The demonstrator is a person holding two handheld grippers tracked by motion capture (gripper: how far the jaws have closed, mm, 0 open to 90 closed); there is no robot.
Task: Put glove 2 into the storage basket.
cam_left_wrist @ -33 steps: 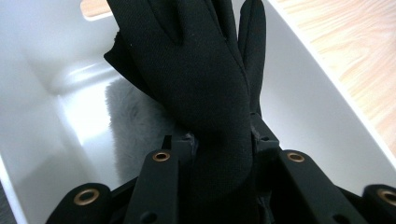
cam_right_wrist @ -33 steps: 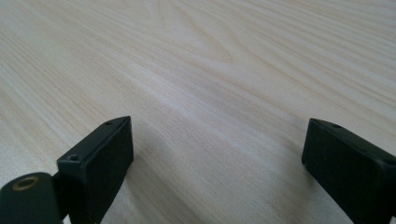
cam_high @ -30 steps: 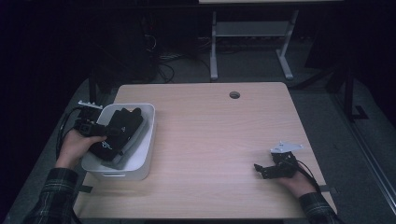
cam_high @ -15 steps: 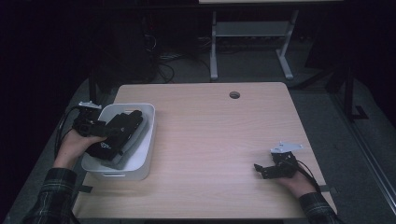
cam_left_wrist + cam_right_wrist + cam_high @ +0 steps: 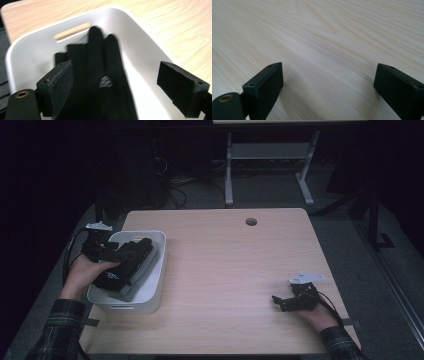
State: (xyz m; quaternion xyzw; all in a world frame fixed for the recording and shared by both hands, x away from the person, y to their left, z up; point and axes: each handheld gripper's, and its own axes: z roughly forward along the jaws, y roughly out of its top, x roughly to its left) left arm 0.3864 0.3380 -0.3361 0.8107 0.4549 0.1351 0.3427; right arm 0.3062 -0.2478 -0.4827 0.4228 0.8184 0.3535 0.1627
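Note:
A white bin (image 5: 159,270) stands at the table's left side with black gloves (image 5: 131,262) lying in it. My left gripper (image 5: 117,252) reaches into the bin from its left rim, over the gloves. In the left gripper view a black glove (image 5: 97,65) with a small white mark lies fingers-away on the bin's floor, between and beyond the jaws of my left gripper (image 5: 117,75), which are wide apart. Near the table's front right my right gripper (image 5: 279,304) rests low, open above bare wood (image 5: 327,75).
The wooden table (image 5: 235,265) has a round cable hole (image 5: 251,221) at the back. The bin's far wall has a handle slot (image 5: 72,31). Beyond the table stand a desk frame (image 5: 270,165) and cables on a dark floor.
My left gripper has shifted only slightly over the gloves in the bin. The right gripper has stayed where it was.

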